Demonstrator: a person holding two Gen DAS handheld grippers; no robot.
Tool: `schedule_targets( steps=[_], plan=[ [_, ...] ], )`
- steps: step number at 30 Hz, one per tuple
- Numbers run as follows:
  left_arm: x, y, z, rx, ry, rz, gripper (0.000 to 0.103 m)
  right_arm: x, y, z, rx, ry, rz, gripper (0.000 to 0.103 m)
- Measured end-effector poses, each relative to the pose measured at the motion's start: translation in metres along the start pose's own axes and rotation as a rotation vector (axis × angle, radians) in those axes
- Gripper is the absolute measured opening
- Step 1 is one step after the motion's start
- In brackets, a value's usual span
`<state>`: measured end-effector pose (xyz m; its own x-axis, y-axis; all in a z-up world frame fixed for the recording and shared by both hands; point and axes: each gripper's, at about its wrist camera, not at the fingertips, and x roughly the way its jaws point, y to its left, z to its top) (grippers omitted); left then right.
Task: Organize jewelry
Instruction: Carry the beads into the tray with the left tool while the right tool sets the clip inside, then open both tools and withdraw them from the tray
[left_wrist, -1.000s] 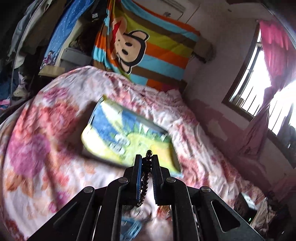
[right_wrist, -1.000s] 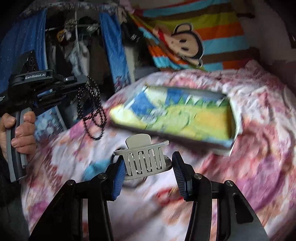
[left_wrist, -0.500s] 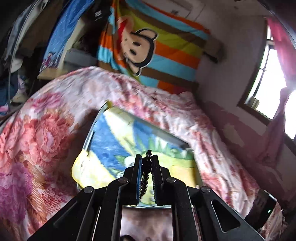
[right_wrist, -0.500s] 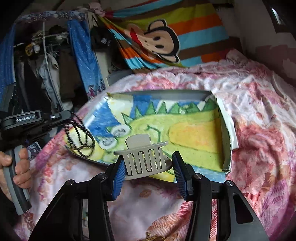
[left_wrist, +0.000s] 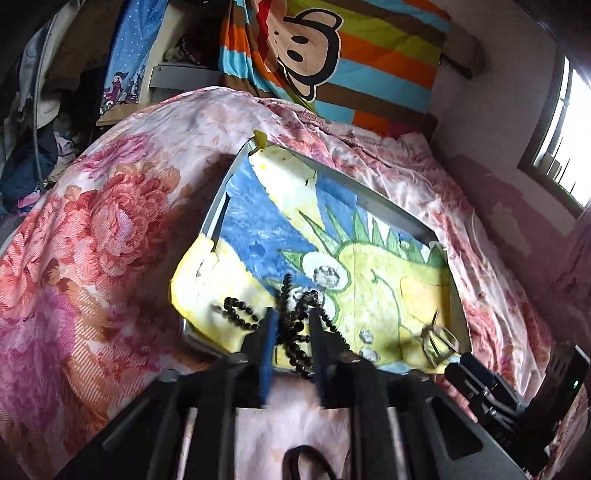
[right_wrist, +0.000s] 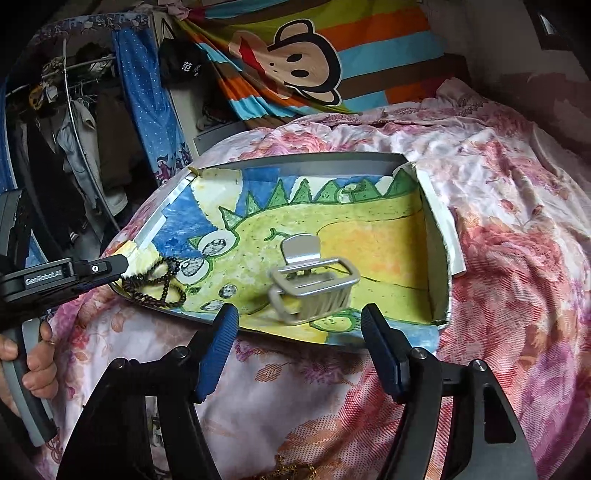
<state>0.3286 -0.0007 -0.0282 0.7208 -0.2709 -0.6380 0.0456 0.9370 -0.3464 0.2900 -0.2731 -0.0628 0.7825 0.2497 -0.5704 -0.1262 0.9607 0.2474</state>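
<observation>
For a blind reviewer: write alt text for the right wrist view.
The open right gripper hovers before a silver claw hair clip lying free in a drawing-lined grey tray on a floral bedspread. At the tray's left, the left gripper meets a black bead necklace.

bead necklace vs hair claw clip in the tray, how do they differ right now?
The black bead necklace is a limp string of small round beads; the silver hair claw clip is one rigid toothed piece. The necklace lies at the tray's left corner, strands between the left hand-held gripper's fingers; the clip lies further right, free of the open right hand-held gripper. Both rest on the tray's dinosaur drawing.
</observation>
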Motion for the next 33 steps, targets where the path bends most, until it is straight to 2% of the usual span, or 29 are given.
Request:
schedule_targets(
  steps=[1,3,4,5,8,9,11,14,17,23,33],
  plan=[
    [-0.003,0.0,-0.002,-0.002,-0.007,0.001,0.03,-0.003,0.0,0.0,0.0,-0.008,-0.009,0.069],
    [-0.007,0.0,-0.004,-0.003,-0.016,-0.007,0.05,-0.013,0.001,0.0,-0.002,-0.027,-0.018,0.075],
    [-0.01,0.0,-0.005,-0.007,-0.025,-0.007,0.068,-0.018,0.002,0.001,-0.008,-0.038,-0.024,0.077],
    [-0.018,0.0,-0.008,-0.019,-0.056,-0.005,0.078,-0.024,0.002,0.001,-0.013,-0.05,-0.028,0.08],
    [-0.033,-0.001,-0.011,-0.019,-0.096,-0.011,0.085,-0.048,0.004,0.002,-0.029,-0.101,-0.03,0.092],
    [-0.039,-0.003,-0.013,-0.011,-0.104,-0.008,0.086,-0.055,0.005,0.002,-0.033,-0.114,-0.029,0.095],
    [-0.052,-0.006,-0.017,0.003,-0.135,0.003,0.094,-0.074,0.007,0.001,-0.043,-0.149,-0.031,0.095],
    [-0.076,-0.008,-0.028,0.006,-0.19,0.01,0.099,-0.104,0.009,-0.006,-0.064,-0.192,-0.029,0.102],
    [-0.1,-0.013,-0.04,0.022,-0.233,0.021,0.102,-0.135,0.013,-0.014,-0.096,-0.234,-0.033,0.102],
    [-0.157,-0.021,-0.074,0.107,-0.338,0.044,0.103,-0.185,0.018,-0.029,-0.103,-0.289,-0.026,0.102],
    [-0.212,-0.02,-0.13,0.192,-0.342,0.071,0.103,-0.246,0.025,-0.07,-0.102,-0.306,-0.016,0.102]
  ],
)
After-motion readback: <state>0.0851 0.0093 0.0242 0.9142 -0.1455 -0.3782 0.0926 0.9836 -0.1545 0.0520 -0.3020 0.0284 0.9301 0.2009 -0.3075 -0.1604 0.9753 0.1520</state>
